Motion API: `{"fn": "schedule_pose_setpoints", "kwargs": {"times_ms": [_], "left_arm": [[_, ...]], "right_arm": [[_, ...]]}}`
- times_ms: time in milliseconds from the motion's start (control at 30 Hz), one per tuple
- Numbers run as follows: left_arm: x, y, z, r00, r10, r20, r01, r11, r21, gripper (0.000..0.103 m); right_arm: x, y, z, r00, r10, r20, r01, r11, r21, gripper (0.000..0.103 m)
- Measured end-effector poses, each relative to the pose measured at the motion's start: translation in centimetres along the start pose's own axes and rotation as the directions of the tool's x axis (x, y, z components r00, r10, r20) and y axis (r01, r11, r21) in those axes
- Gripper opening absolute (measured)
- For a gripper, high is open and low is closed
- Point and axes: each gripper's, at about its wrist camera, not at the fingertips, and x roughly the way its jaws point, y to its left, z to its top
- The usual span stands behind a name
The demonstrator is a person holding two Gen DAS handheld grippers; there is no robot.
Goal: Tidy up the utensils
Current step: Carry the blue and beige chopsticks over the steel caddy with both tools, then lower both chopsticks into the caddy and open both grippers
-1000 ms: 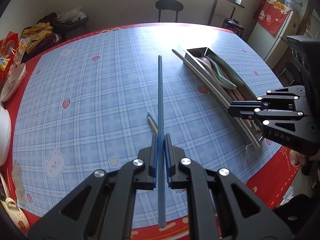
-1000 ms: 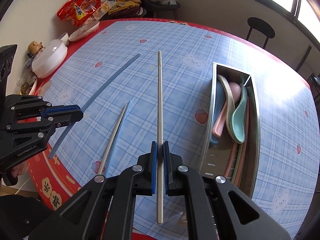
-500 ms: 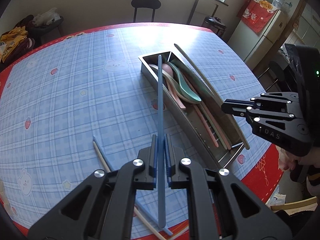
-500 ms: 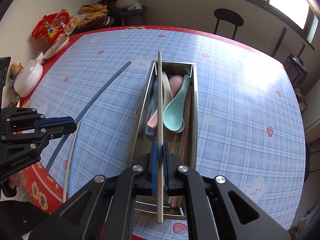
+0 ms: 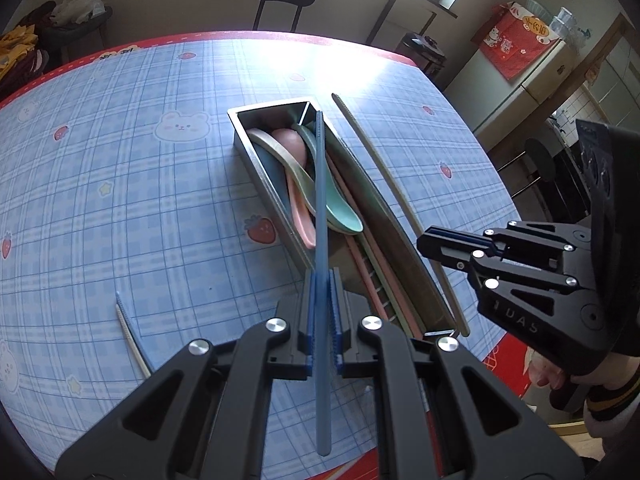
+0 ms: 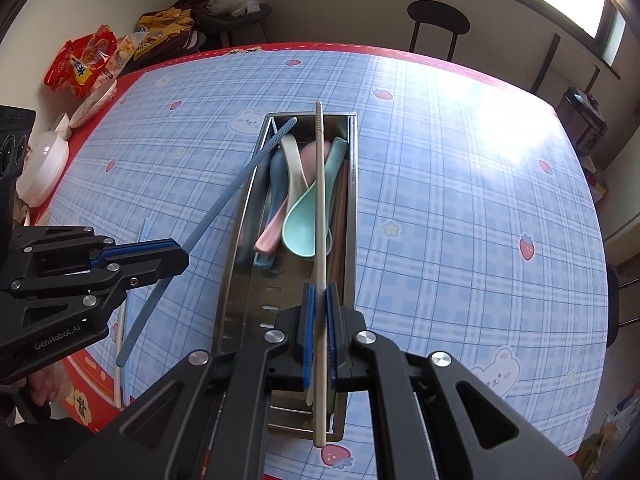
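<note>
Chopsticks are hanging over the steel tray [image 6: 352, 216] near the tabletop's front edge: the left gripper [image 5: 322, 304] is clamping a blue chopstick [image 5: 320, 200], the right gripper [image 6: 318, 312] a beige chopstick [image 6: 319, 200]. Beyond, pastel spoons [image 6: 300, 228] are lying inside the tray.

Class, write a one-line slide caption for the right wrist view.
Right hand-held gripper holds a beige chopstick above the steel utensil tray of spoons.

The tray [image 6: 352, 208] lies on the surface [image 6: 460, 200] with spoons [image 6: 300, 224] piled at its far end. Two loose chopsticks [image 5: 128, 332] lie on the surface to its left. A stool [image 6: 438, 20] stands behind the surface.
</note>
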Motion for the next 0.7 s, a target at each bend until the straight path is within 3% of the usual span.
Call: {"fn": "schedule_pose_setpoints", "kwargs": {"times_ms": [367, 533, 700], "left_arm": [[2.2, 1.2, 1.1, 0.997, -0.069, -0.039, 0.062, 0.986, -0.158, 0.011], [3.4, 2.2, 2.3, 0.994, -0.108, -0.032, 0.095, 0.954, -0.283, 0.011], [4.8, 2.4, 3.7, 0.992, -0.118, -0.038, 0.097, 0.934, -0.344, 0.011]], "right_arm": [[1.1, -0.7, -0.2, 0.999, 0.009, -0.031, -0.007, 0.998, 0.067, 0.006], [1.8, -1.0, 0.1, 0.999, 0.021, -0.045, -0.016, 0.994, 0.104, 0.006], [2.5, -1.0, 0.2, 0.998, 0.024, -0.062, -0.018, 0.994, 0.106, 0.006]]}}
